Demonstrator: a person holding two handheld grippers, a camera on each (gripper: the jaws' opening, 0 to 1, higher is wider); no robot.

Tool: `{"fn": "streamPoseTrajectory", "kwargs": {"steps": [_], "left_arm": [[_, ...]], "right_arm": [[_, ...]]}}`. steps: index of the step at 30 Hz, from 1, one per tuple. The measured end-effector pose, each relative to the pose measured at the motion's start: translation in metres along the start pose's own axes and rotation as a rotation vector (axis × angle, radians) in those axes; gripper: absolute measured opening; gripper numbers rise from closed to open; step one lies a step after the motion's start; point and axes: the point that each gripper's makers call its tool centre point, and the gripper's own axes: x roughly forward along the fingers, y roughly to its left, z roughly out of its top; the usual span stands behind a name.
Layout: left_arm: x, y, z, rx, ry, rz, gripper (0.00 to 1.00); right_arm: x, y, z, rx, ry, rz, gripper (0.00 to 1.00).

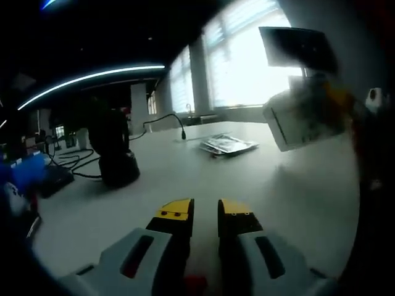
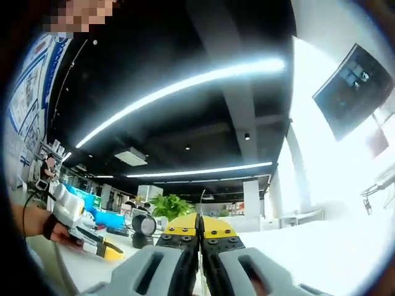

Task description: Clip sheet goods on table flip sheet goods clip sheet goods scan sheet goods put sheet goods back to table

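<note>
White counter spread wide, bare near the left tongs, whose jaws stood slightly apart, holding nothing. Beyond lay a flat packet near the far edge. A pale sheet pack hung blurred in the air at right. The right tongs were pressed together on a thin edge. Judged risk: so narrow a pinch could let the sheet slip or twist during scanning.

Premises: a large open-plan office or lab. Long linear ceiling lights run under a dark exposed ceiling, with tall bright windows, a wall-mounted screen and potted greenery. Cables trail across the white surface.
</note>
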Motion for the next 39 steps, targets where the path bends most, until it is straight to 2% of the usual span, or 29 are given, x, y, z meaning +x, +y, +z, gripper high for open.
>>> {"fn": "streamPoseTrajectory", "kwargs": {"steps": [5, 14, 19, 29, 35, 39], "left_arm": [[0.000, 0.000, 0.000, 0.002, 0.001, 0.002, 0.08], [0.000, 0.000, 0.000, 0.005, 0.000, 0.004, 0.08], [0.000, 0.000, 0.000, 0.003, 0.000, 0.004, 0.08], [0.000, 0.000, 0.000, 0.004, 0.001, 0.006, 0.08], [0.000, 0.000, 0.000, 0.005, 0.001, 0.007, 0.08], [0.000, 0.000, 0.000, 0.005, 0.001, 0.007, 0.08]], "right_arm": [[-0.001, -0.004, -0.001, 0.025, -0.007, -0.019, 0.00], [-0.007, -0.020, -0.012, 0.058, 0.025, -0.072, 0.00], [-0.010, -0.030, -0.011, 0.065, 0.022, -0.109, 0.00], [-0.024, -0.062, -0.016, 0.100, 0.018, -0.236, 0.00], [-0.030, -0.074, -0.016, 0.078, 0.024, -0.283, 0.00], [-0.034, -0.077, -0.018, 0.014, 0.045, -0.295, 0.00]]}}
